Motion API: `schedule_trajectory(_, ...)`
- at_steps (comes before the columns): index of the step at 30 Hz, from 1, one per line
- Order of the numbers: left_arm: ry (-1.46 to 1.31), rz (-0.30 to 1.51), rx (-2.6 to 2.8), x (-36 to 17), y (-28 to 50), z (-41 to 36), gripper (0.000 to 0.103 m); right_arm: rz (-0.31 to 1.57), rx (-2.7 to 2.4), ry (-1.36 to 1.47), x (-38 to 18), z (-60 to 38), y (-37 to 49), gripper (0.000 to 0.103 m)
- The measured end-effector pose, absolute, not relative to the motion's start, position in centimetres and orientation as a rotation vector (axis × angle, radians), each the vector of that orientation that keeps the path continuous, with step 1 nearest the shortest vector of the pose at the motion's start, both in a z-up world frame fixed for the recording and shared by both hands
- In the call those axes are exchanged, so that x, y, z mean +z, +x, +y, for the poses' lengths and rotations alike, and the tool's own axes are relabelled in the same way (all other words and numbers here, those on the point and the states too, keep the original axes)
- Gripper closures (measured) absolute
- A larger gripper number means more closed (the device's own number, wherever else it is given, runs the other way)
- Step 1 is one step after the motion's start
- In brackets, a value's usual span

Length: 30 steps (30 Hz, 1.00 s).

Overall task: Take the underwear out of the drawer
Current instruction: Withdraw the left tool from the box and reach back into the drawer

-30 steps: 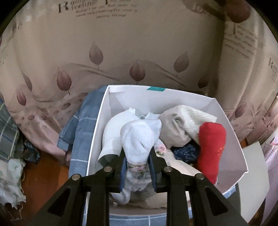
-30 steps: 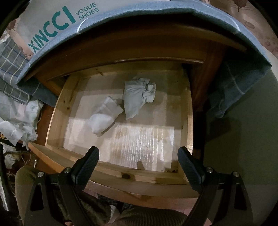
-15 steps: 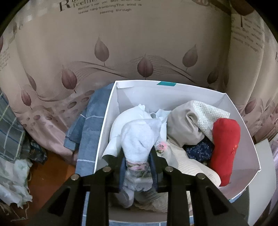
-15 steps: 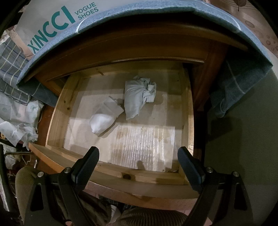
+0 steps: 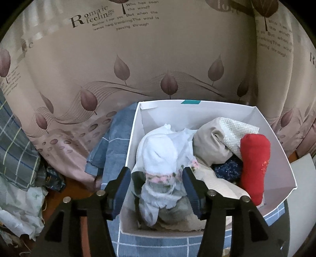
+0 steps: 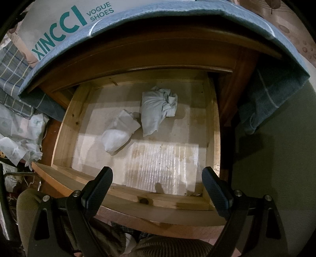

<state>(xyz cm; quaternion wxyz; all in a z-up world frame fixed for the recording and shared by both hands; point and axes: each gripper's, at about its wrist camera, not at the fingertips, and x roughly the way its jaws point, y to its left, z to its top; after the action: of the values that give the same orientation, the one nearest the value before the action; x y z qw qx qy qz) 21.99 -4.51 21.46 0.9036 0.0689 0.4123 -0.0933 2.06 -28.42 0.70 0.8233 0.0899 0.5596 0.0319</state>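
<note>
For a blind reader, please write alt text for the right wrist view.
An open wooden drawer holds two crumpled pale garments, a white one beside a light grey one. The right claw hangs open above the drawer's front edge, holding nothing.

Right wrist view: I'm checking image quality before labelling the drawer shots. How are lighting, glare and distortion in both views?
Right wrist view: a bright lit patch on the drawer floor, its back dimmer under the overhanging top, edges bowed by the fisheye, corners black. Left wrist view: even light, sharp in the white box, curtain text readable but curved.
</note>
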Motion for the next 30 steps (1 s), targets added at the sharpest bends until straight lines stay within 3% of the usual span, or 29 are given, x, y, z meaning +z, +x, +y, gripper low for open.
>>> schedule_trajectory(30,0.238,0.695,-0.345,24.9,12.3,-4.5,0.042,1.196,0.057,0.149,0.5,-28.4,2.1,0.013)
